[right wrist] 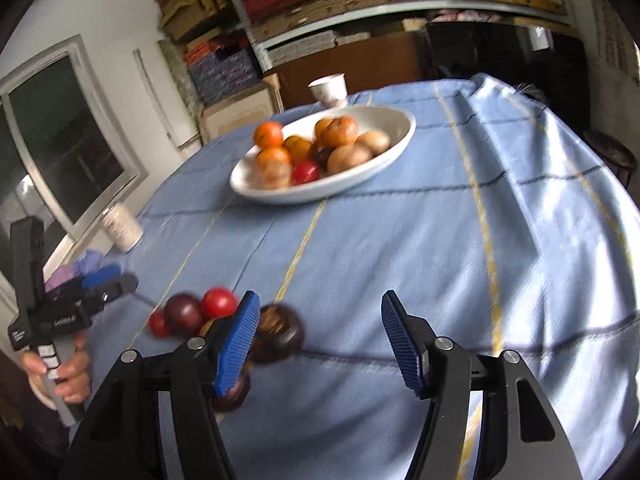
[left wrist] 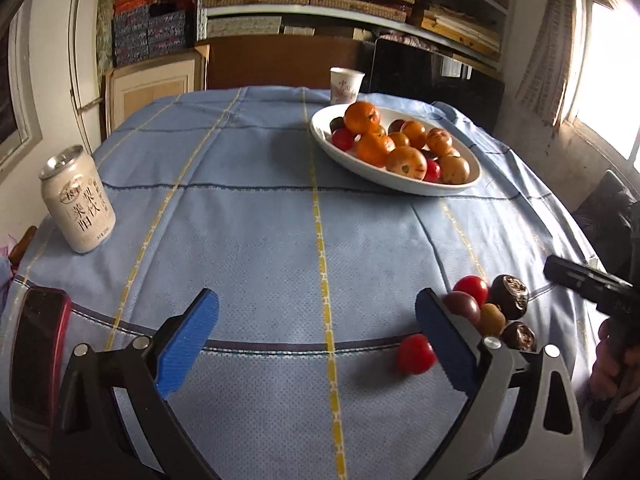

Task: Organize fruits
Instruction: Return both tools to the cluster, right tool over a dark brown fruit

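Orange, red fruits (left wrist: pixel 400 148) heaped in bowl (left wrist: pixel 324 136) | left tongs (left wrist: pixel 316 344) wide, empty | right tongs (right wrist: pixel 320 344) apart, empty

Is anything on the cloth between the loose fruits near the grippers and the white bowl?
Nothing visible. Bare blue checked tablecloth lies between the loose cluster of red and dark fruits and the white oval bowl of fruit; the white drink can stands far off to the side.

My right hand-held gripper (right wrist: pixel 318 344) view is smeared, so the bowl's fruits (right wrist: pixel 308 152) blur together. Its left finger (right wrist: pixel 238 344) covers part of a dark fruit (right wrist: pixel 276 334) beside it. In my left view, a red object (left wrist: pixel 36 356) left of the fingers is cut off.
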Action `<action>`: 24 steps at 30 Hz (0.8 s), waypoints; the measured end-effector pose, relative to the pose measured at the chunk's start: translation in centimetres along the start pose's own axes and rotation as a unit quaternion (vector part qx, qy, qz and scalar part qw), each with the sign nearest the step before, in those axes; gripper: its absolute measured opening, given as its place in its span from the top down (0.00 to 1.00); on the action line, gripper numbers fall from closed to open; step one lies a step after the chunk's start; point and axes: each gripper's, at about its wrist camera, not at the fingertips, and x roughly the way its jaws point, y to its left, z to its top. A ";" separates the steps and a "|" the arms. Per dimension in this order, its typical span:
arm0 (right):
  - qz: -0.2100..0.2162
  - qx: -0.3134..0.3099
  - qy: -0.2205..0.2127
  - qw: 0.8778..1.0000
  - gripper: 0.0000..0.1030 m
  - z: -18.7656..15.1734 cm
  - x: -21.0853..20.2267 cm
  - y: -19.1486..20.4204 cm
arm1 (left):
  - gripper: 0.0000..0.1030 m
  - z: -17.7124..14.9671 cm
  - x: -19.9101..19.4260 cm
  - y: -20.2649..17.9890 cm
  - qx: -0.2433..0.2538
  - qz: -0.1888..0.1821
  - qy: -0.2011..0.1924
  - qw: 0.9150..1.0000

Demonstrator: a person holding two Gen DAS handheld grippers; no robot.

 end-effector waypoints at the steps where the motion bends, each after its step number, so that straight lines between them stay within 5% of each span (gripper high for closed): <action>1: 0.007 0.004 0.005 1.000 0.38 -0.2 0.0 0.0 | 0.06 -0.1 -0.1 0.0 0.001 0.001 -0.002 1.000; 24: 0.067 -0.098 0.047 0.992 0.38 -2.0 -0.4 4.9 | 0.05 0.3 1.0 0.9 -0.028 0.010 0.023 0.999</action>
